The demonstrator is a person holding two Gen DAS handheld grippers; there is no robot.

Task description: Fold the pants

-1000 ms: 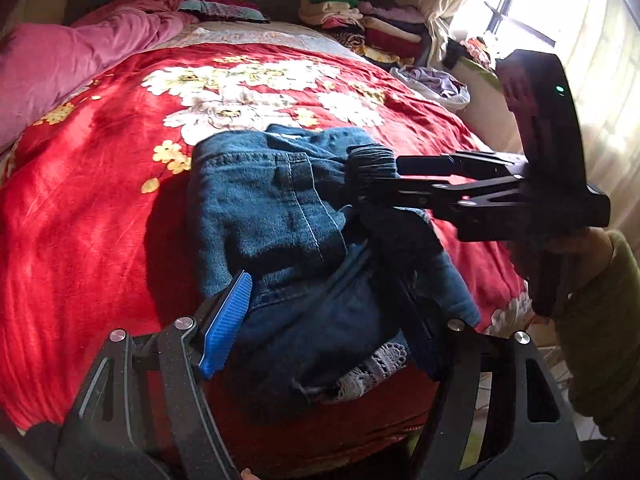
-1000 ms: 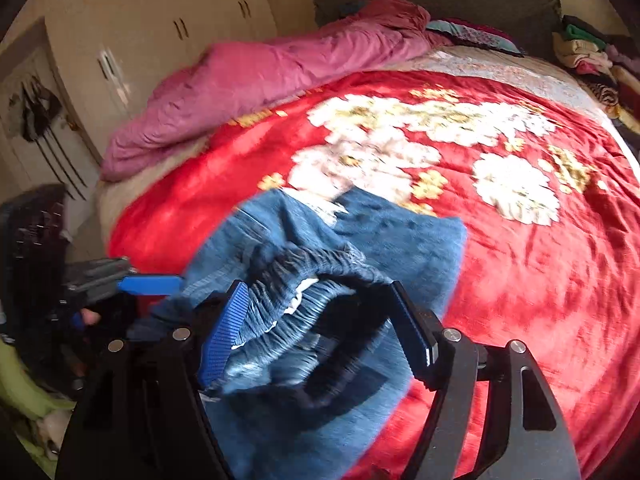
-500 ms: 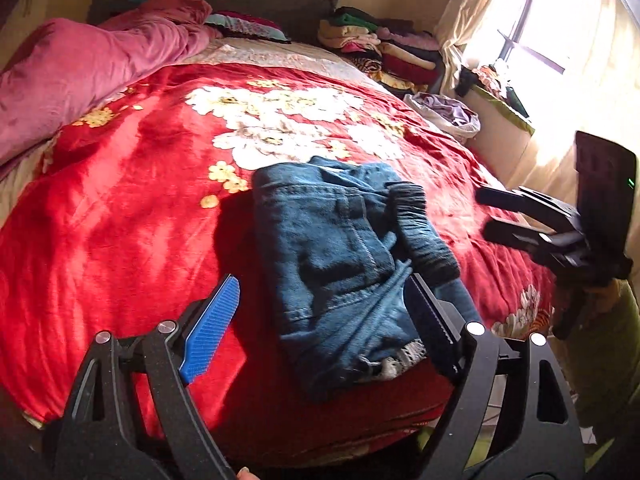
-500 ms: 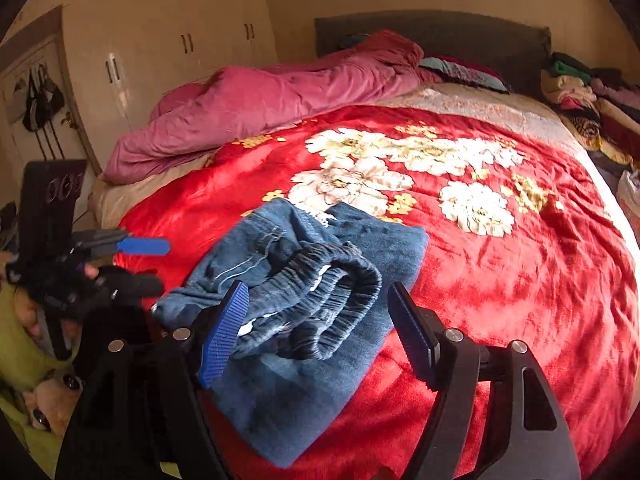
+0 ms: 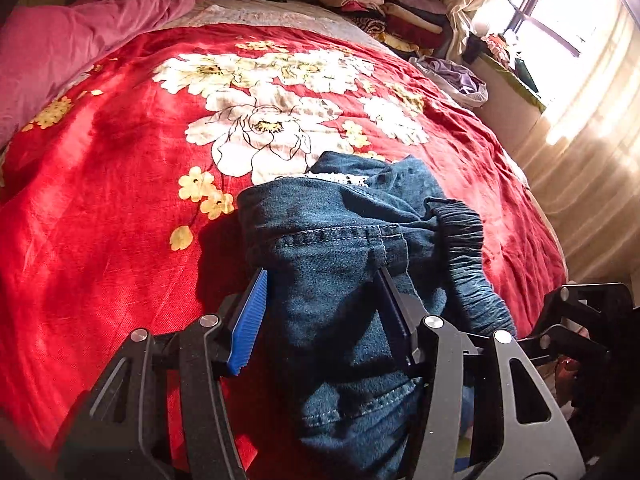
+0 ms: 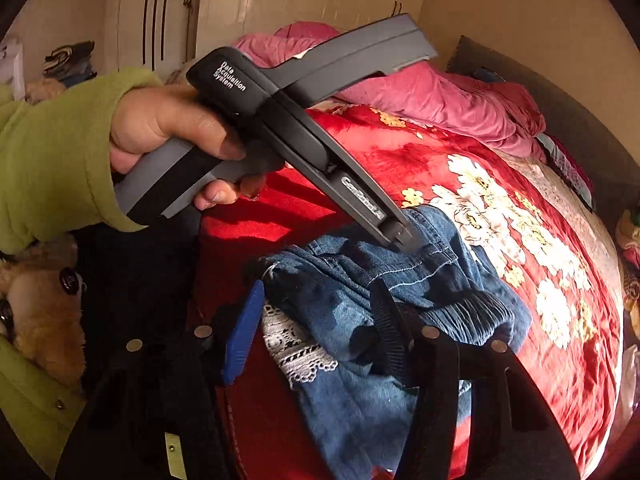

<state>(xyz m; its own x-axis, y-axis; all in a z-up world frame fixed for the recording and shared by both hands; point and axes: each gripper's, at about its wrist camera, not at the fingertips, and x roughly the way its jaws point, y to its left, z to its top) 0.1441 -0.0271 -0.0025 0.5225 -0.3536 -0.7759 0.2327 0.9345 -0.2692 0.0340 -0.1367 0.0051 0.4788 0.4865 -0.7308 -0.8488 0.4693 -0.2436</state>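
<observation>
Blue denim pants (image 5: 344, 248) lie bunched in a rough fold near the foot of the red flowered bedspread (image 5: 120, 200), with a dark elastic waistband (image 5: 464, 240) on the right and white lace trim (image 6: 296, 348) at one hem. My left gripper (image 5: 320, 304) has its jaws around a thick fold of the denim, pressing on both sides. My right gripper (image 6: 316, 320) likewise has its jaws around the near edge of the pants (image 6: 360, 288). In the right wrist view the left gripper's tips (image 6: 404, 236) bite into the denim.
A pink quilt (image 5: 60, 40) lies at the head of the bed on the left. Stacked folded clothes (image 5: 384, 4) sit at the far right corner by a bright window. Wardrobe doors (image 6: 280, 4) stand behind. A plush toy (image 6: 36, 304) sits by the bed's foot.
Half a second ago both grippers were open and drawn back from the pants. Both have moved in and closed onto the near part of the denim pile.
</observation>
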